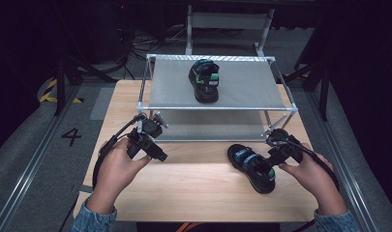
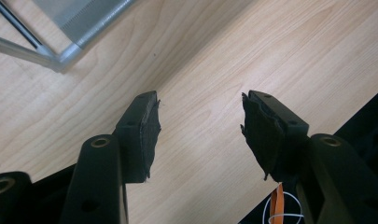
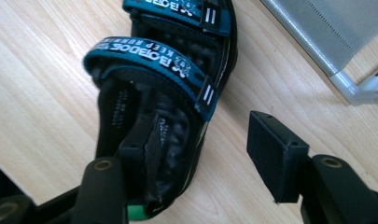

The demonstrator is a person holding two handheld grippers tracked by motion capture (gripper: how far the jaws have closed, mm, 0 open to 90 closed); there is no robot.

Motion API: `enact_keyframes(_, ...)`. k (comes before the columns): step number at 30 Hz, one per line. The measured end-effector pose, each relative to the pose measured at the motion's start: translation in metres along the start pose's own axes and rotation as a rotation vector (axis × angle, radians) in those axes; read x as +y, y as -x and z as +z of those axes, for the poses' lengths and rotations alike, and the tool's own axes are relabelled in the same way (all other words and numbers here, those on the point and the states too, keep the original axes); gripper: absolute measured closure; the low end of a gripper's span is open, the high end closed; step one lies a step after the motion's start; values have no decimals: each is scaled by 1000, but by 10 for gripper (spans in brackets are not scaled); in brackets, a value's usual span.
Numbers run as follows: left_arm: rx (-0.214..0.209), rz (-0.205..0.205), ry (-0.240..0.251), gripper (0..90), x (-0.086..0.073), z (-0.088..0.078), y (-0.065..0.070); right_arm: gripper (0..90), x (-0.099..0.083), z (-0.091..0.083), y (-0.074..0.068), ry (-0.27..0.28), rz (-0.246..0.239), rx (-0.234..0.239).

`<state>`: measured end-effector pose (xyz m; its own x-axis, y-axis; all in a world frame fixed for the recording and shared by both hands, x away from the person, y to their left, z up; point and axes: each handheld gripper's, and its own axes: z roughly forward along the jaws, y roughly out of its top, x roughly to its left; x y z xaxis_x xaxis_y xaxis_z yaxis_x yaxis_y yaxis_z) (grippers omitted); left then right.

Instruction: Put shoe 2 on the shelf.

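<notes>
A black sandal with blue straps [image 1: 250, 166] [image 3: 158, 60] lies on the wooden table [image 1: 193, 193] at the front right. My right gripper [image 1: 268, 165] [image 3: 205, 126] is at its heel end, open: one jaw rests inside on the footbed, the other stands outside the side wall, clear of it. A matching sandal [image 1: 204, 79] stands on the top shelf of the metal rack [image 1: 213, 108]. My left gripper [image 1: 159, 154] [image 2: 200, 126] is open over bare wood just in front of the rack's left front leg, with nothing between its pads.
The rack's grey shelves and thin legs take up the back half of the table; a corner of it [image 2: 65, 58] [image 3: 350, 88] lies near each gripper. Bare wood stretches between my two hands. Dark floor with rails and cables surrounds the table.
</notes>
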<state>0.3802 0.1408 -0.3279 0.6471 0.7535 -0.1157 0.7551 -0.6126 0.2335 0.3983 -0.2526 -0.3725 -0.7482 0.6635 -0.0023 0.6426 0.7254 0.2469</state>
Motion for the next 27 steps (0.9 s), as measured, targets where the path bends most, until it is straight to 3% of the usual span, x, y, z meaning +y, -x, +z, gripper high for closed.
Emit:
enact_keyframes(11, -5, -40, -24, 457, -2, 12, -10, 469, 2, 17, 5, -36, 5, 15)
enact_keyframes(14, -6, -42, -22, 459, -4, 14, -12, 471, 0, 11, 3, -35, 13, 8)
enact_keyframes(19, -3, -37, -32, 462, -3, 14, -13, 489, -7, -14, -7, 8, 26, 10)
enact_keyframes(22, -5, -31, -32, 463, -3, 15, -14, 493, -11, -21, -13, 4, 21, 14)
enact_keyframes(24, -8, -39, -31, 465, -3, 16, -14, 514, -14, -25, -18, -5, 12, 61)
enact_keyframes(27, -10, -39, -36, 469, -2, 17, -15, 575, -16, -20, -22, -57, -3, 81)
